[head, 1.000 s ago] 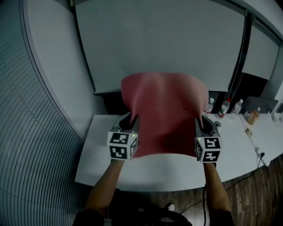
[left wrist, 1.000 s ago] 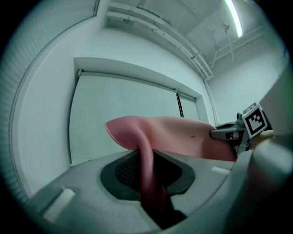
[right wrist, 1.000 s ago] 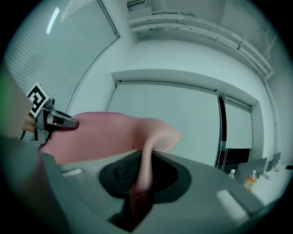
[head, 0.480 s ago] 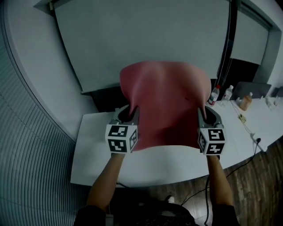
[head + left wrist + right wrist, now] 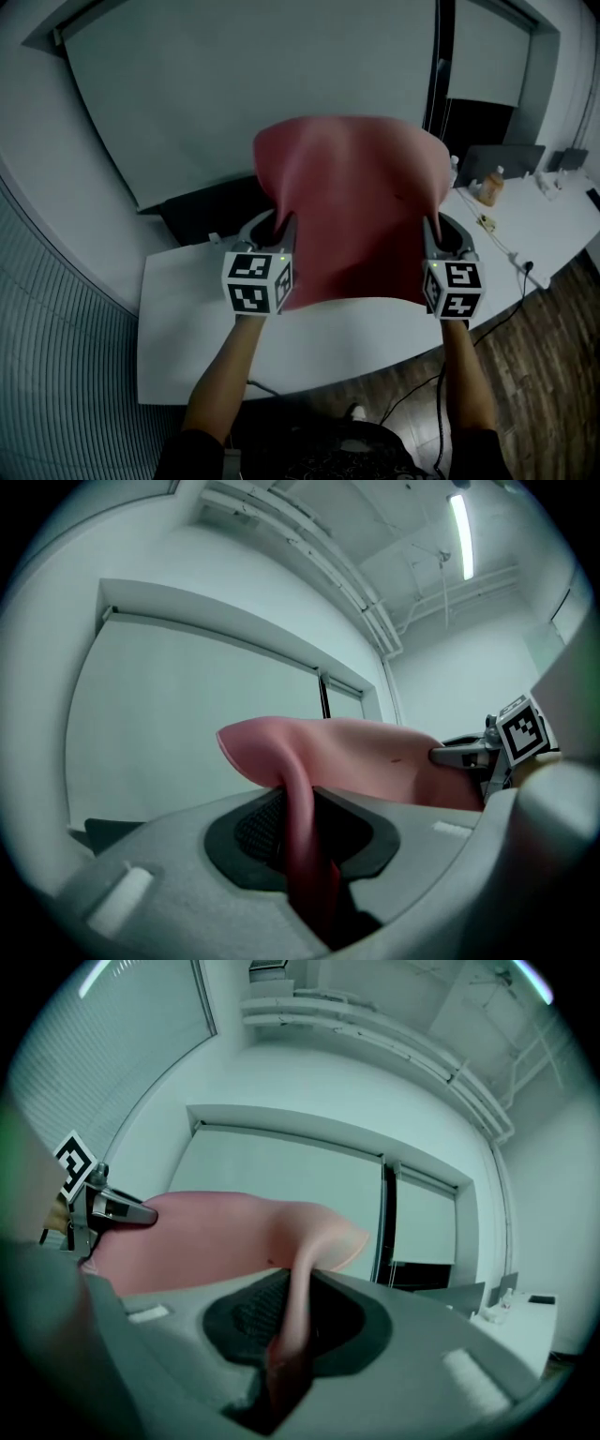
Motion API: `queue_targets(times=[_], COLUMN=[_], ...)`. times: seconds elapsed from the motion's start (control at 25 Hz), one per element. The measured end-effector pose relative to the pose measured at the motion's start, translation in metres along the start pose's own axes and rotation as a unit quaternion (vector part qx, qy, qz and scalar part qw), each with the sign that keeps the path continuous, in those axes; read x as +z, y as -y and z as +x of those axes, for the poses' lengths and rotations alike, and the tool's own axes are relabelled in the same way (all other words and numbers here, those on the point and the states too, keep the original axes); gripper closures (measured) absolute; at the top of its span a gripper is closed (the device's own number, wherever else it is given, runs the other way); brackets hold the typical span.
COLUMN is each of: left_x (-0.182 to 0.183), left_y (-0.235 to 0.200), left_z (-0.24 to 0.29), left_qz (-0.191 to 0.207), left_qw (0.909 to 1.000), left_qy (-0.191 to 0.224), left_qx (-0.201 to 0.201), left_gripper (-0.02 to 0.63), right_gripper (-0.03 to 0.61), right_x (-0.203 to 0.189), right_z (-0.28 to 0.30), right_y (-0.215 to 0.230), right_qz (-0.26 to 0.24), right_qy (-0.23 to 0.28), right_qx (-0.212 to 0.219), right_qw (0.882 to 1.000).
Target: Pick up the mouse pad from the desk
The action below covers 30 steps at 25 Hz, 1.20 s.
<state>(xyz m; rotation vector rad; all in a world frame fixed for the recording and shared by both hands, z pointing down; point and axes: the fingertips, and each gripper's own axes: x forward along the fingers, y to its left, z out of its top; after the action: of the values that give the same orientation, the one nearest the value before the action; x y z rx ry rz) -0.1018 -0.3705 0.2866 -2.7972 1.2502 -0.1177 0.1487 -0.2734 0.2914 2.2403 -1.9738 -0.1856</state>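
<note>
The pink mouse pad (image 5: 352,211) hangs in the air above the white desk (image 5: 187,319), stretched between both grippers and bowed upward. My left gripper (image 5: 279,234) is shut on its left edge, and my right gripper (image 5: 429,234) is shut on its right edge. In the left gripper view the mouse pad (image 5: 309,780) is pinched upright between the jaws, and the right gripper (image 5: 469,755) shows beyond it. In the right gripper view the mouse pad (image 5: 295,1288) runs through the closed jaws, with the left gripper (image 5: 112,1208) at the far side.
A long white desk runs right, carrying bottles (image 5: 488,186), a dark laptop (image 5: 497,161) and small items. A cable (image 5: 511,281) hangs off its front edge to the wooden floor (image 5: 553,375). A large white screen (image 5: 244,94) stands behind, ribbed blinds (image 5: 47,375) at left.
Both grippers have swung sideways together with the mouse pad held between them; the desk and screen behind have shifted right-to-left in view. The grip on the pad is unchanged.
</note>
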Motion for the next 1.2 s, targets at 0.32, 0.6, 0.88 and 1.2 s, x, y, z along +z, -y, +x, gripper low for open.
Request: queue_targets(times=[0.32, 0.6, 0.88, 1.2], left_x=[0.01, 0.017, 0.021, 0.029], left_y=[0.051, 0.102, 0.144, 0.194], left_z=[0.033, 0.056, 0.07, 0.078], left_qz=[-0.001, -0.003, -0.004, -0.003], left_qw=[0.9987, 0.9955, 0.9908, 0.9848], left_qy=[0.008, 0.015, 0.02, 0.023], left_qx=[-0.05, -0.093, -0.134, -0.172], left_gripper=[0.535, 0.535, 0.535, 0.535], right_gripper=[0.512, 0.512, 0.511, 0.511], right_x=[-0.003, -0.01, -0.015, -0.02], right_z=[-0.027, -0.059, -0.091, -0.132], right_y=[0.054, 0.099, 0.134, 0.169], right_qz=[0.002, 0.002, 0.003, 0.006], right_qy=[-0.002, -0.013, -0.019, -0.027], right_qx=[-0.052, -0.099, -0.142, -0.183], right_qw=[0.999, 0.995, 0.99, 0.983])
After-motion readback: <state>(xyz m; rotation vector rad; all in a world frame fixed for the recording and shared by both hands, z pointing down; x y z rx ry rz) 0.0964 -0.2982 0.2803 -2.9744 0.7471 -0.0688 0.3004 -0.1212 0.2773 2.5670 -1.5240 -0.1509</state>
